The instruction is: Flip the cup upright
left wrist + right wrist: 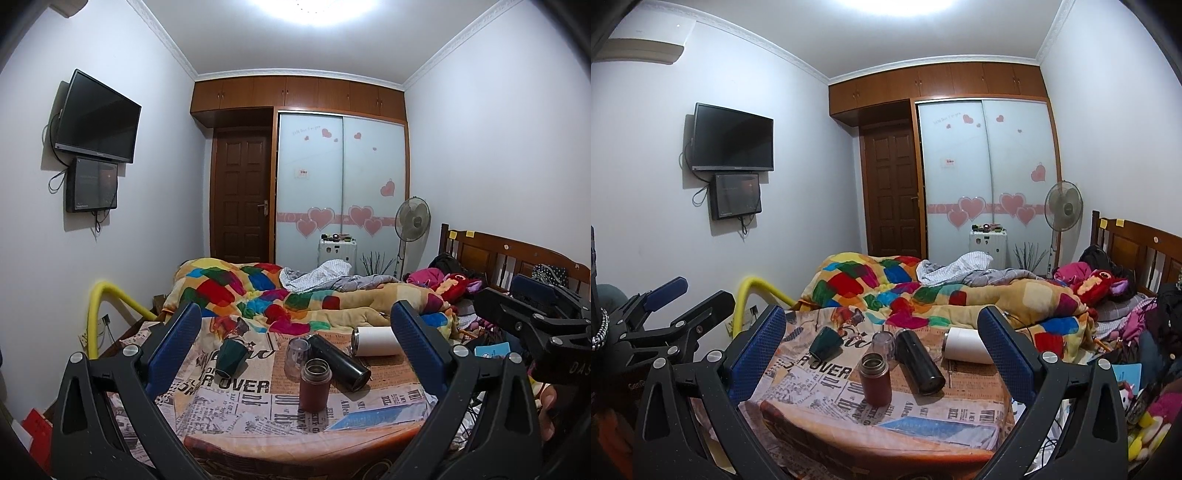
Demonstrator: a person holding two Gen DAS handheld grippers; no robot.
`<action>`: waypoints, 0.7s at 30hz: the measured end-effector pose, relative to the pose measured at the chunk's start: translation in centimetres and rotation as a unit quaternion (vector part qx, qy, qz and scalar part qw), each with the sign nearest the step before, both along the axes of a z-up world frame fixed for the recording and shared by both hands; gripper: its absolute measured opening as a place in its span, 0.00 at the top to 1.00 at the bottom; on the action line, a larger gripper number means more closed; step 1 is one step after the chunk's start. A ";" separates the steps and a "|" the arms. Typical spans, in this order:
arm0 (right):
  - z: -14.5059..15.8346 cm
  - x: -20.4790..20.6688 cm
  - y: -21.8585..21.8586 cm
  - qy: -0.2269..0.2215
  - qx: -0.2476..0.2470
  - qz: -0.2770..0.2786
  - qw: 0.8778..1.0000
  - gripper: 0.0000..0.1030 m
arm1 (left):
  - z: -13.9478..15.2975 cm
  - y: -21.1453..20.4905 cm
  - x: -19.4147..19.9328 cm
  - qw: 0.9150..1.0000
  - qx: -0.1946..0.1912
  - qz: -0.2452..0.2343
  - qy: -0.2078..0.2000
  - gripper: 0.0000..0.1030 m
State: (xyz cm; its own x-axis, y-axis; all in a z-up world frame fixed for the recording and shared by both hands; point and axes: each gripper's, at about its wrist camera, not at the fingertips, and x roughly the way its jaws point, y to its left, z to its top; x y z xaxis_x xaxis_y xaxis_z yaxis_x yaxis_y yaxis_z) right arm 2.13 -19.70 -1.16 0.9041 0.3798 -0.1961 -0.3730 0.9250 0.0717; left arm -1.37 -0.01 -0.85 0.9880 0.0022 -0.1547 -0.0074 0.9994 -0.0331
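Lying tipped, green cup (231, 356), ahead of left gripper (295, 343)

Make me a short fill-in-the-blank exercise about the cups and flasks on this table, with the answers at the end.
1. The brown flask stands ____ with its mouth open to the ceiling.
2. The black flask lies on its ____.
3. The white tumbler lying near the blanket is ____ in colour.
4. Both the left gripper and the right gripper are ____ and hold nothing.

Answers: upright; side; white; open
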 end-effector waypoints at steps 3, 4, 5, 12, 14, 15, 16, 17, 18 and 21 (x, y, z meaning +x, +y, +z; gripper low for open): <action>0.0 0.1 -0.1 0.003 0.000 -0.001 1.000 0.00 | -0.3 0.0 0.3 1.000 -0.001 0.001 0.002 0.00; 0.0 0.2 -0.1 0.003 0.000 0.000 1.000 0.00 | -0.3 0.0 0.3 1.000 0.000 0.001 0.003 0.00; 0.0 0.2 -0.1 0.004 0.000 0.000 1.000 0.00 | -0.3 0.1 0.4 1.000 -0.001 0.001 0.004 0.00; 0.1 0.4 -0.1 0.005 -0.001 -0.001 1.000 0.00 | -0.4 -0.1 0.7 1.000 0.000 0.002 0.006 0.00; 0.1 0.4 -0.2 0.005 -0.001 -0.001 1.000 0.00 | -0.4 -0.1 0.8 1.000 0.001 0.002 0.006 0.00; 0.0 0.4 -0.1 0.006 0.000 -0.001 1.000 0.00 | -0.4 -0.1 0.9 1.000 0.001 0.002 0.006 0.00; 0.0 0.4 -0.1 0.006 0.000 -0.001 1.000 0.00 | -0.4 -0.2 0.9 1.000 0.001 0.002 0.006 0.00; 0.0 0.4 -0.1 0.006 0.000 -0.001 1.000 0.00 | -0.4 -0.2 0.9 1.000 0.002 0.002 0.006 0.00; 0.1 0.4 -0.2 0.006 0.000 -0.001 1.000 0.00 | -0.4 -0.2 0.9 1.000 0.002 0.002 0.006 0.00; 0.0 0.4 -0.2 0.006 -0.001 -0.001 1.000 0.00 | -0.4 -0.2 1.0 1.000 0.002 0.002 0.005 0.00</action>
State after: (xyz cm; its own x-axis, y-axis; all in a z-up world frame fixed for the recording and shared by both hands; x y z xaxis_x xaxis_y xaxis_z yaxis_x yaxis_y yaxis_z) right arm 2.52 -19.86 -1.12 0.9026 0.3774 -0.2070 -0.3700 0.9260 0.0746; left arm -0.40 -0.24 -1.25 0.9863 0.0070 -0.1650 -0.0120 0.9995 -0.0292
